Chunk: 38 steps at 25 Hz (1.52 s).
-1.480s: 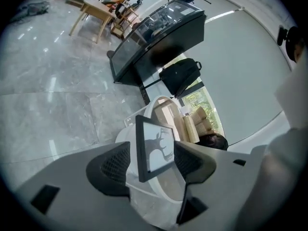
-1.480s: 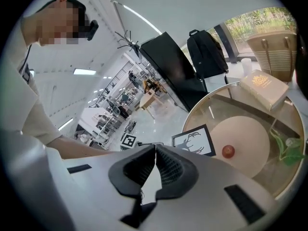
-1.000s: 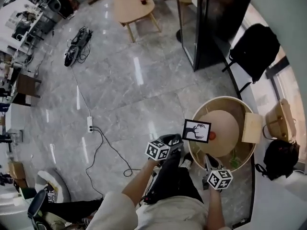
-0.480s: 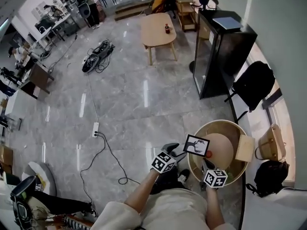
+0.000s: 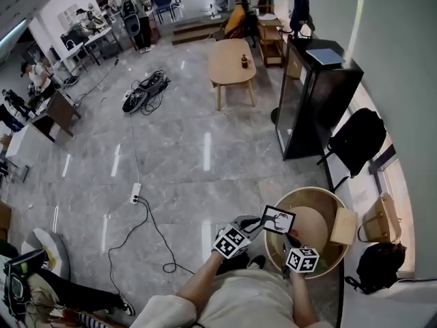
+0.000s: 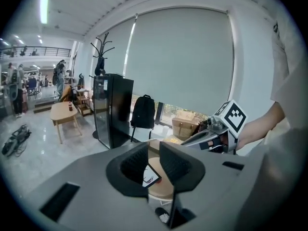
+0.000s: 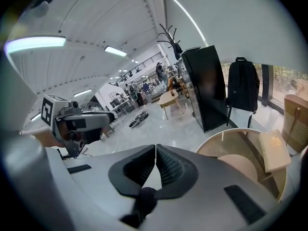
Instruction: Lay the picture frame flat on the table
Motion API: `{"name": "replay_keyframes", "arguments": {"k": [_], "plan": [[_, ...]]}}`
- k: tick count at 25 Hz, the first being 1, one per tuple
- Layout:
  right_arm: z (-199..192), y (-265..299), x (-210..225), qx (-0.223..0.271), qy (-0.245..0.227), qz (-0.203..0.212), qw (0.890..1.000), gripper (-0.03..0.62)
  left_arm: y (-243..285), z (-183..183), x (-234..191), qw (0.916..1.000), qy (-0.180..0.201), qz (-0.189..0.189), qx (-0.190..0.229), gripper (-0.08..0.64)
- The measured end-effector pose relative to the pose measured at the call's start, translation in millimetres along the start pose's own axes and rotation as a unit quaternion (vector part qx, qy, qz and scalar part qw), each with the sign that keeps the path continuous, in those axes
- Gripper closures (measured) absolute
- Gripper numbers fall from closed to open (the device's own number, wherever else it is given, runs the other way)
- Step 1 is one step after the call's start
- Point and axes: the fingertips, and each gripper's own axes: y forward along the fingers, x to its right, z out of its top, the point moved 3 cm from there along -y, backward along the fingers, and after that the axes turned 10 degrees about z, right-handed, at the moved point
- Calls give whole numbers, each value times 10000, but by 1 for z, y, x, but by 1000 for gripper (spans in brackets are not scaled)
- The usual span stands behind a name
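The picture frame has a black rim and a white picture with a black tree. It stands tilted at the left rim of the round wooden table. My left gripper is just left of the frame, and its jaws have just been closing to a narrow gap. In the left gripper view the frame shows through that gap, beyond the left gripper, with nothing pressed between the pads. My right gripper hovers at the table's near rim. In its own view the right gripper is shut and empty.
A pale wooden block lies on the table's right side. A black cabinet, a black backpack, a wicker basket and another black bag stand by the window wall. A cable crosses the grey floor.
The head view has tilted up, so table, frame and grippers sit lower and smaller in the picture. Both grippers have drawn closer to the frame, the left one up to its left edge.
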Motion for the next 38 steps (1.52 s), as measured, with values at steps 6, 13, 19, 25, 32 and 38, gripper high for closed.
{"name": "replay_keyframes", "arguments": {"k": [6,13,19,25,32,38], "plan": [[3,2,-14,-35,-197,14,9998,557,-11,1,2,10000,6,-82,-37,535],[-6,-6,-14,-98,-232,-132,9996,557,-7,-15,12,9987,1,-252,-449,538],[-23,-14,-11,-213,-129,-274,9993,557,-6,-28,20,9973,-33,-408,-608,538],[-29,-18,-8,-242,-70,-338,9991,557,-7,-45,28,9959,-84,-459,-775,538],[-33,-20,-5,-288,-42,-373,9989,557,-6,-46,27,9958,-163,-457,-778,538],[-33,-23,-2,-275,3,-390,9989,557,-3,-46,34,9955,-152,-491,-790,538]]}}
